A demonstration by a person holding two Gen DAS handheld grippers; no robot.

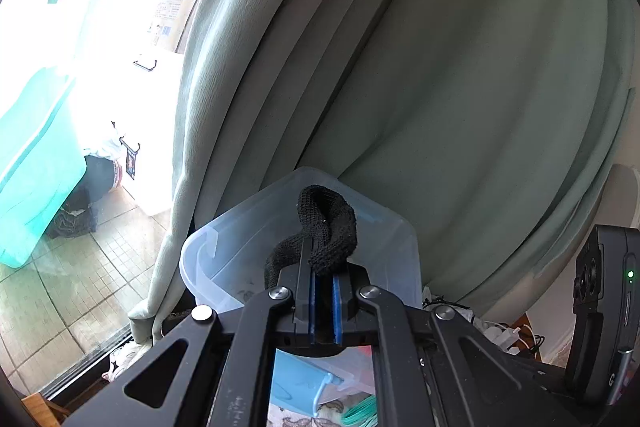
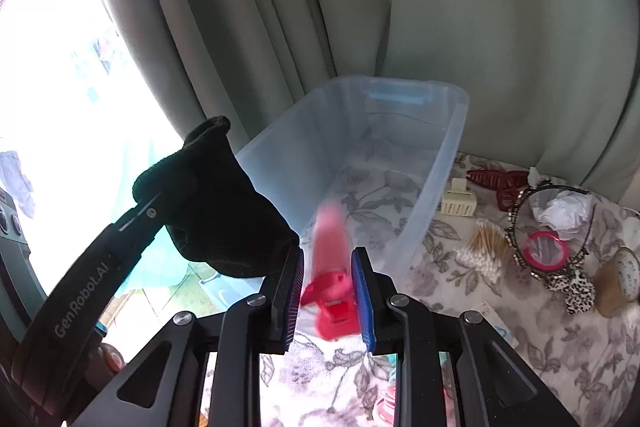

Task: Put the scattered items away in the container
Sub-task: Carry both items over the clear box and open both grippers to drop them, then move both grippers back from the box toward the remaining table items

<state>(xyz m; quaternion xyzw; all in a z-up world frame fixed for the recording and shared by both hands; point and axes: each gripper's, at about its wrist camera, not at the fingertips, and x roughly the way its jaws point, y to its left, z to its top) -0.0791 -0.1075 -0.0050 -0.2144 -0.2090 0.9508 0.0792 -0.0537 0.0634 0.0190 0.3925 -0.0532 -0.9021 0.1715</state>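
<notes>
bin (image 2: 448, 131): clear plastic, open-topped, on a floral cloth (image 2: 500, 311) against the curtain (image 2: 460, 7). The floor that shows through it looks bare; the near end is hidden behind the grippers.
left gripper (image 1: 324, 267): jaws clenched on a black knit band (image 1: 328, 223), held up at the bin's near-left corner, just outside or over the rim; I cannot tell which. In the right view the band hangs as a dark bulk (image 2: 216, 203) left of the bin.
right gripper (image 2: 330, 297): jaws spread apart, gripping nothing. A red clip (image 2: 332, 291) sits between them, smeared by motion blur, near the bin's front end.
loose items right of the bin: headband (image 2: 552, 227), cotton swabs (image 2: 484, 247), dark red claw clip (image 2: 500, 183), cream clip (image 2: 458, 205), pink ring (image 2: 546, 245), crumpled tissue (image 2: 564, 211).
risk, band: soft and limp, so if let go short of the rim it may drape over the wall or slide down outside on the window side.
risk, red clip: loose and blurred, so it may be falling. If it is short of the bin's front wall it lands on the cloth; hard plastic could also bounce.
risk, crowding: both grippers sit close at the bin's near end, so one could knock the other or nudge the light bin.
risk, swabs: a loose heap, likely to scatter under a two-finger pinch.
</notes>
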